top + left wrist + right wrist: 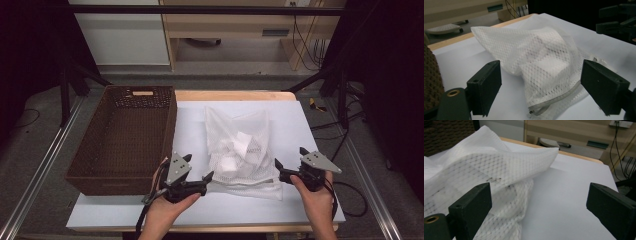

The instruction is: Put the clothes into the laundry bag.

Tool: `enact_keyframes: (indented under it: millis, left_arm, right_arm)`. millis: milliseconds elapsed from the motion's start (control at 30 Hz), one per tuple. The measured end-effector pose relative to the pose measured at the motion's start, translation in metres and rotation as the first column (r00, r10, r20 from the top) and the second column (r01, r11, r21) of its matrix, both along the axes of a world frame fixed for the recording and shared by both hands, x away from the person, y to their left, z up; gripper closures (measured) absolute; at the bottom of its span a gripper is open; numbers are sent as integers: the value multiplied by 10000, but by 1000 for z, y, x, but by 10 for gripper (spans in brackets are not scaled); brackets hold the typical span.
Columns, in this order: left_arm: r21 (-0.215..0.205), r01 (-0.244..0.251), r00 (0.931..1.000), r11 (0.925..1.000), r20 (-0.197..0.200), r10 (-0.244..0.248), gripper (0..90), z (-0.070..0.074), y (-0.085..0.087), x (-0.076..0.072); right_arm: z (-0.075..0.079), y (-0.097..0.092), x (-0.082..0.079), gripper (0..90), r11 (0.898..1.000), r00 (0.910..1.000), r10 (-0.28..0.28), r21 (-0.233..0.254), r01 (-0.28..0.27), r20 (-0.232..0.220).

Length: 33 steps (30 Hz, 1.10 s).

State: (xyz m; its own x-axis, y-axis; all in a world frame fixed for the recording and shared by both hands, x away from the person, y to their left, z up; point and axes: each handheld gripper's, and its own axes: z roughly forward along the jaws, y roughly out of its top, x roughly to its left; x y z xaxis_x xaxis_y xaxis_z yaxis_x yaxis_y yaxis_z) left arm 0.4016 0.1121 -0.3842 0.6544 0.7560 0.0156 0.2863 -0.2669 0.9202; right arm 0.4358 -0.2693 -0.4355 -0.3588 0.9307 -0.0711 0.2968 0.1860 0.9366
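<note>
The limp white zippered mesh laundry bag [240,150] of soft white pieces looks light and floppy, best pinched at its near corners by the left gripper [199,176] and right gripper [289,161], both wide open and empty.

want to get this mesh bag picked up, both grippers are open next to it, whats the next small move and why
Probably ease the left gripper forward and shut it on the bag's near zipper edge. Its jaws stand wide open, already straddling that corner in the left gripper view. The right gripper, also open, sits at the bag's other near corner, touching nothing, and could follow.
</note>
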Motion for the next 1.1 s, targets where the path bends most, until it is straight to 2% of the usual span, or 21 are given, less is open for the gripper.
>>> enact_keyframes:
  millis: [333,567,700,867,1100]
  left_arm:
    - [-181,-806,9962,9966,309,811,144,17,37,0]
    - [-283,-1522,9868,9879,508,1535,126,25,63,2]
    - [-267,-1849,9805,9824,628,1863,115,28,77,3]
    - [-239,-2156,9749,9762,524,2166,92,27,94,6]
    - [-212,-2528,9664,9673,424,2535,84,25,111,10]
  right_arm:
    - [-5,-14,3,93,9969,9968,-772,138,775,-227]
    - [-9,-25,4,104,9877,9879,-1517,335,1528,-318]
    - [-14,-31,5,113,9836,9833,-1770,264,1782,-427]
    - [-21,-37,7,130,9755,9746,-2128,426,2161,-695]
    - [-28,-40,9,127,9742,9714,-2178,383,2222,-946]
